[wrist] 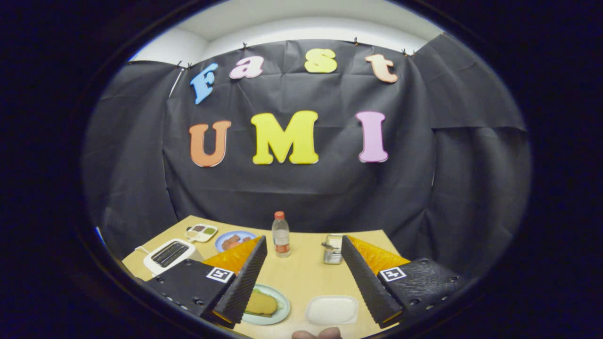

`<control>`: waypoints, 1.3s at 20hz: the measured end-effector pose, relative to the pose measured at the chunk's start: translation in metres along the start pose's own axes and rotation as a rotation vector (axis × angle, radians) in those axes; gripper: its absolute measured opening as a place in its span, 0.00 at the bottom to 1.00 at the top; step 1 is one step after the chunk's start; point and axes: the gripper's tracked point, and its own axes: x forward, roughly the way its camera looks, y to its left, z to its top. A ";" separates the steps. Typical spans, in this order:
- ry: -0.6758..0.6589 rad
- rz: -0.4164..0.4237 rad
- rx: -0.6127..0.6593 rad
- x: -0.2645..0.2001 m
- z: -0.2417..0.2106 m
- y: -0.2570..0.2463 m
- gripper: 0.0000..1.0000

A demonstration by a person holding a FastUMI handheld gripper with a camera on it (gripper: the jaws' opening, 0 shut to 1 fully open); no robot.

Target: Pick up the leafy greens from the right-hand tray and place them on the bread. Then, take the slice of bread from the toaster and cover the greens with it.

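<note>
The black ridged two-finger gripper [304, 278] is spread wide with nothing between its fingers, hanging over the light wooden table [301, 273]. Pale green round plate [281, 310] with a bread slice [260, 303] sits beside the left finger, white rectangular tray [332, 310] between the fingers.

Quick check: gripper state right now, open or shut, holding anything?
Gripper: open, fingers wide apart, holding nothing, above the table, with the plate and white tray below between them.

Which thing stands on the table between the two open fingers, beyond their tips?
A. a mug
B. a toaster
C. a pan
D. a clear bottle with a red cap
D: the bottle stands upright on the table, beyond the open gripper, between its fingers.
</note>
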 end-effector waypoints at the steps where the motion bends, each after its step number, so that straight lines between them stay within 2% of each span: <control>1: -0.022 -0.018 -0.001 -0.007 0.011 -0.015 0.96; 4: -0.069 -0.110 -0.005 -0.034 0.042 -0.067 0.96; 9: -0.148 -0.160 -0.023 -0.079 0.072 -0.117 0.96; 14: -0.200 -0.173 -0.017 -0.105 0.078 -0.142 0.96; 26: -0.201 -0.155 0.044 -0.106 0.068 -0.166 0.96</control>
